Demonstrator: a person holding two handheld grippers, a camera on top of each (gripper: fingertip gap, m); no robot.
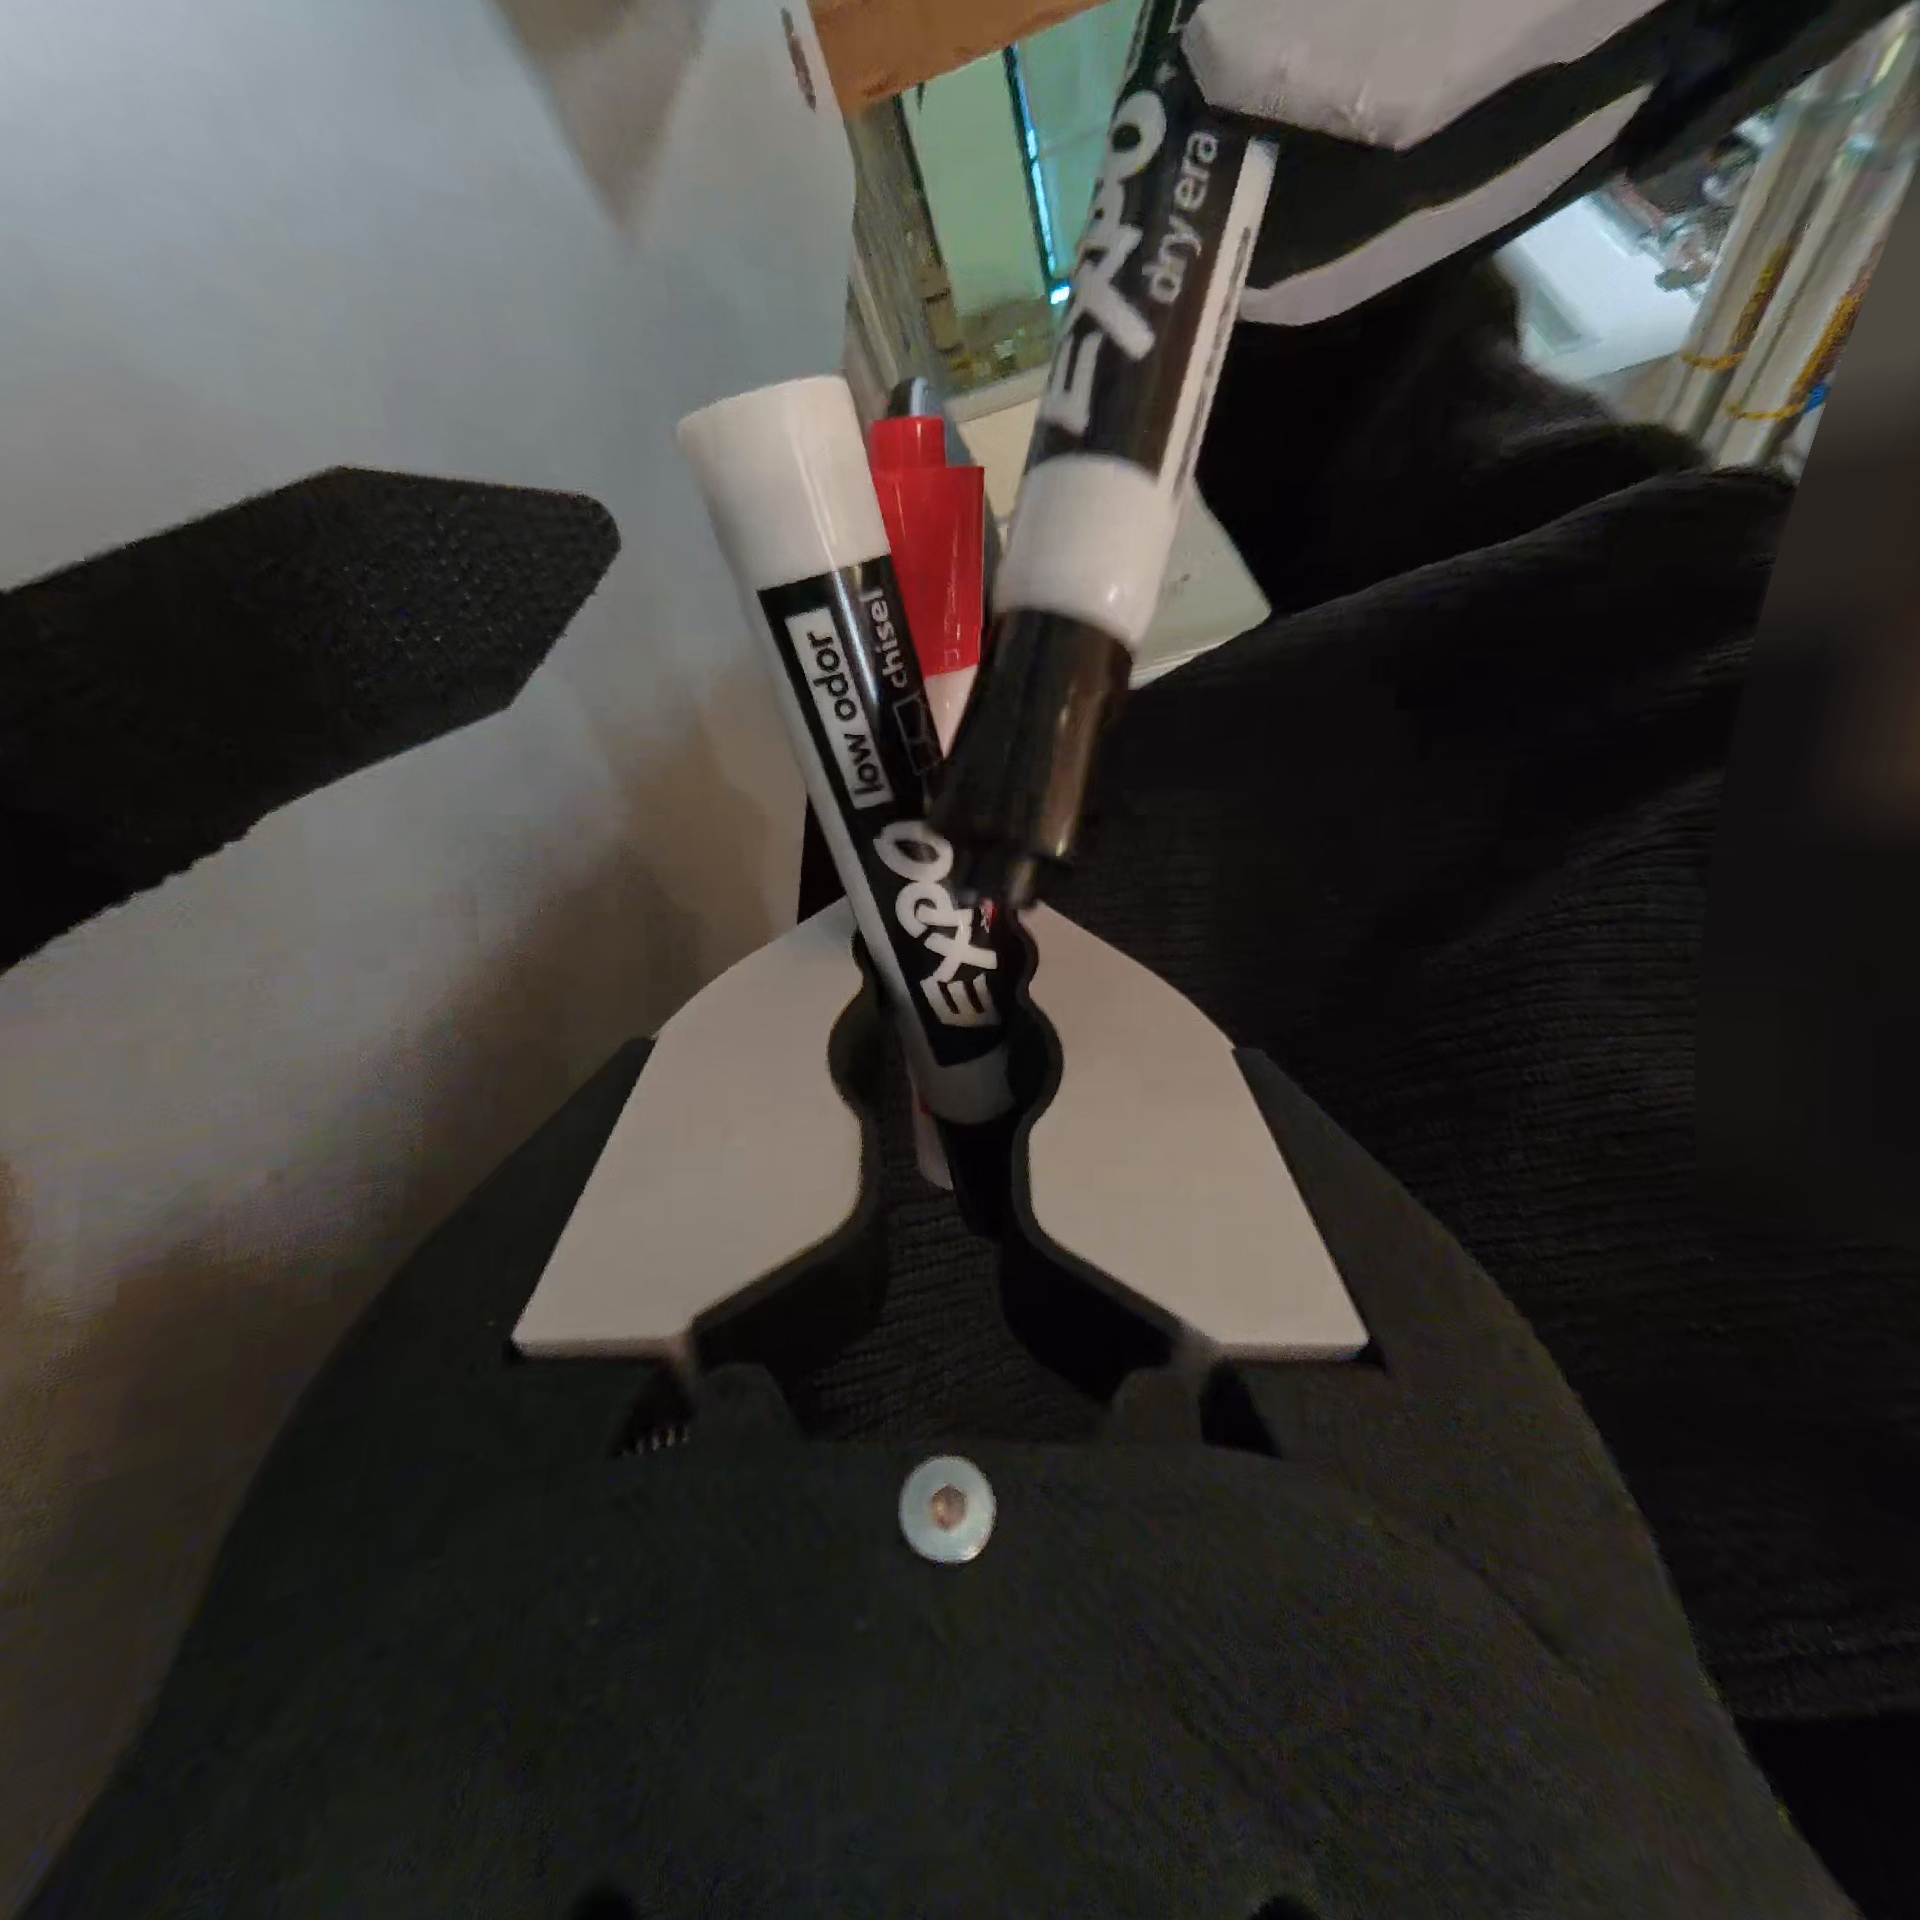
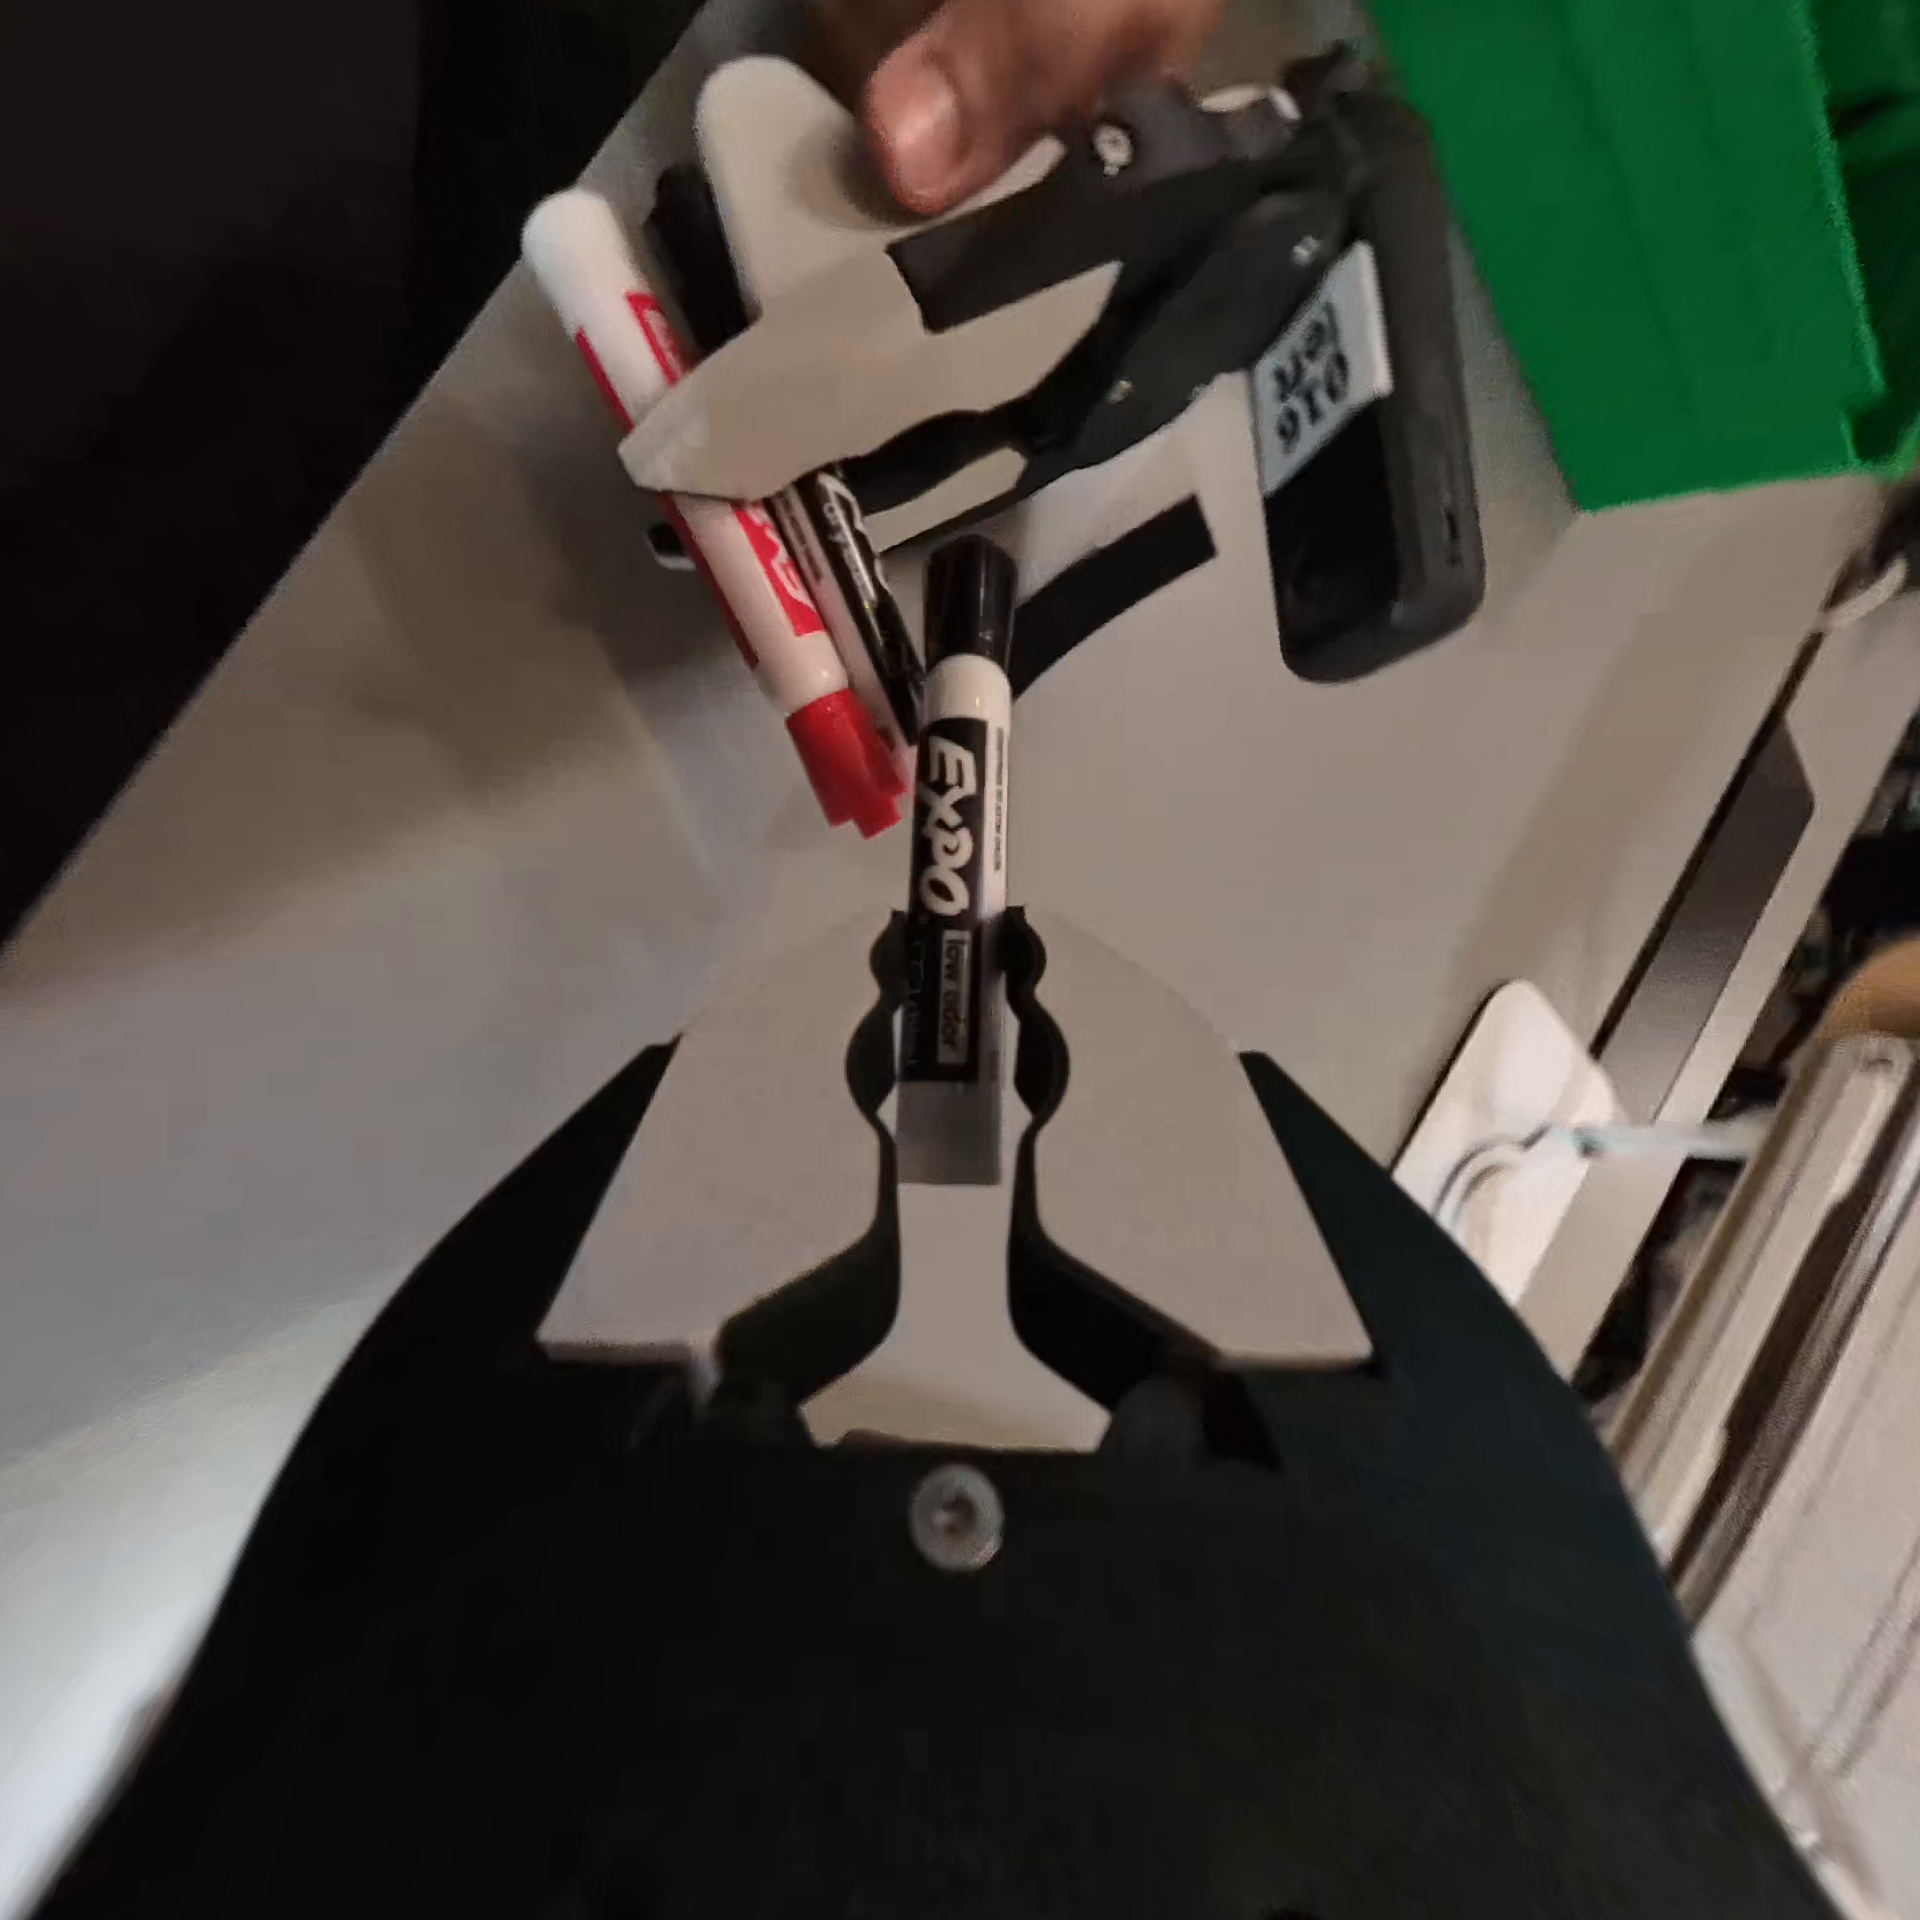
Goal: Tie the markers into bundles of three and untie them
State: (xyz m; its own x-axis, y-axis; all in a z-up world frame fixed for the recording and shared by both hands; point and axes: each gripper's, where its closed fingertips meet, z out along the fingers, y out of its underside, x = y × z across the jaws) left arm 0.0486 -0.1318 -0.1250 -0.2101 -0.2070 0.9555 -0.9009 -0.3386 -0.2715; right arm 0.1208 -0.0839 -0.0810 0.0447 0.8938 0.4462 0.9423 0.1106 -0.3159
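Observation:
My left gripper (image 1: 940, 935) is shut on two markers: a black-labelled one (image 1: 831, 644) with its white end up, and a red one (image 1: 930, 540) behind it. My right gripper (image 2: 956, 925) is shut on a third, black marker (image 2: 961, 821), whose black cap points at the other two and is close to or touching them. That marker (image 1: 1122, 416) comes down from the top right in the left wrist view, held by the right gripper's white fingers (image 1: 1351, 73). The left gripper (image 2: 717, 312) shows at the top of the right wrist view. A black strap (image 1: 291, 665) sticks out to the left.
A white table (image 2: 1195, 831) lies below. A green bin (image 2: 1662, 208) stands at the upper right. A thumb (image 2: 935, 104) rests on the left gripper. Dark fabric (image 1: 1455, 935) fills the right of the left wrist view. The strap (image 2: 1101, 582) shows beyond the markers. Across from one pair of fingers to the other is roughly 10 cm.

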